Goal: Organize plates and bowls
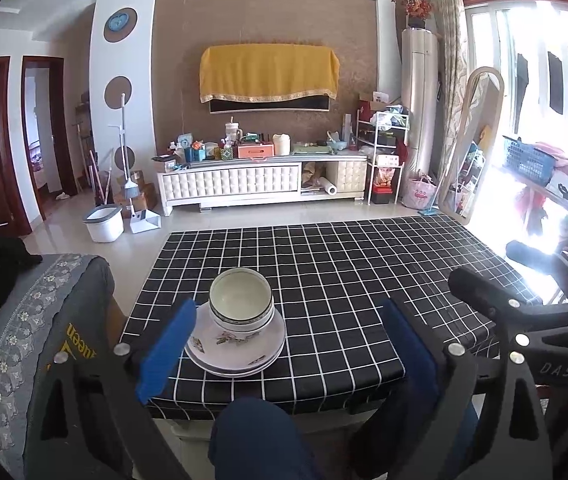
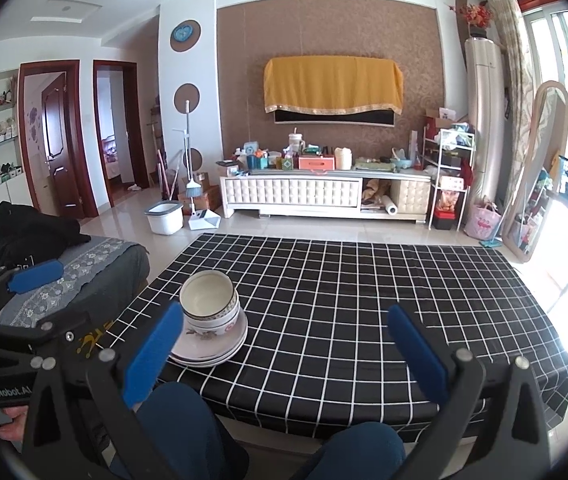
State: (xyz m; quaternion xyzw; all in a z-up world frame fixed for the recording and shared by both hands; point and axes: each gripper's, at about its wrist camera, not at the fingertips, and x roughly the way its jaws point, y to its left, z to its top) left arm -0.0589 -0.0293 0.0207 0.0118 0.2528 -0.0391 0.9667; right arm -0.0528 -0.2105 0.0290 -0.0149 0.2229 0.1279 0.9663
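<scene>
I'm looking over a desk (image 1: 364, 280) under a black cloth with a white grid, bare apart from one pile near its front left corner. That pile is the plates (image 1: 235, 350), stacked flat, with the bowls (image 1: 241, 300) nested upright on top of them, centred and level as far as I can tell. From how it lies, I judge the sorting close to done, or done.

My left gripper (image 1: 288, 350) stands wide, with nothing between its blue pads; the pile sits beyond the fingertips, just by the left pad, and I see no contact. My right gripper (image 2: 284, 354) is also spread wide and empty, well to the right of the pile.

If I touch the stack again, I'd come in low with the pads on either side of the plates' rim, close slowly, and avoid nudging the bowls, which look easy to tip. Otherwise I'd draw both grippers straight back from the pile.
</scene>
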